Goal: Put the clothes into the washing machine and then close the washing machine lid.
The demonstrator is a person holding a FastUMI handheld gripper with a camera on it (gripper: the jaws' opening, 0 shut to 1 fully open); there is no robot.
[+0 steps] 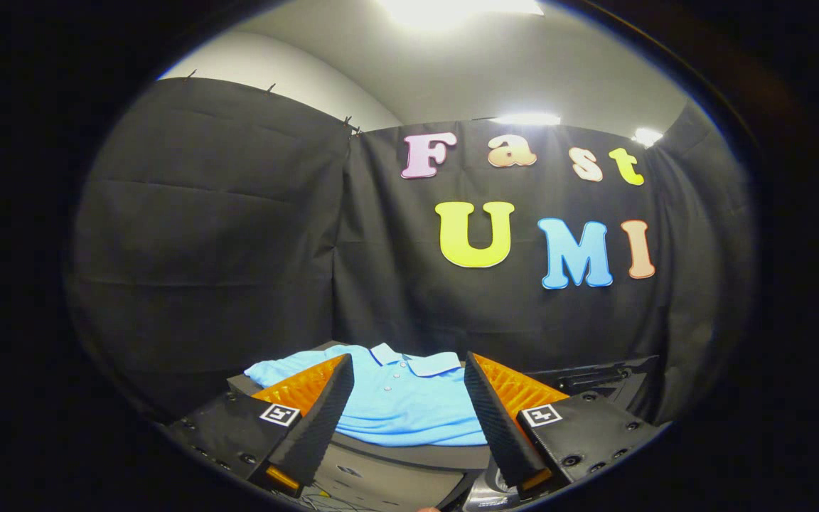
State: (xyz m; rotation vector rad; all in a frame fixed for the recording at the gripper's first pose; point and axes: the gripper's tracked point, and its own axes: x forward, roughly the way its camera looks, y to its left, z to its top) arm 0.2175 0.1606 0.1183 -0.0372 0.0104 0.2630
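We note the gripper spread wide, holding nothing. The folded blue polo shirt lies flat dead ahead, between and just beyond the fingertips, collar pointing away. We judge a straight forward-and-down approach suits.

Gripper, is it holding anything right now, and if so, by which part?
Nothing is held. The gripper is open, its fingers spread apart with the blue polo shirt lying folded just ahead of them, untouched.
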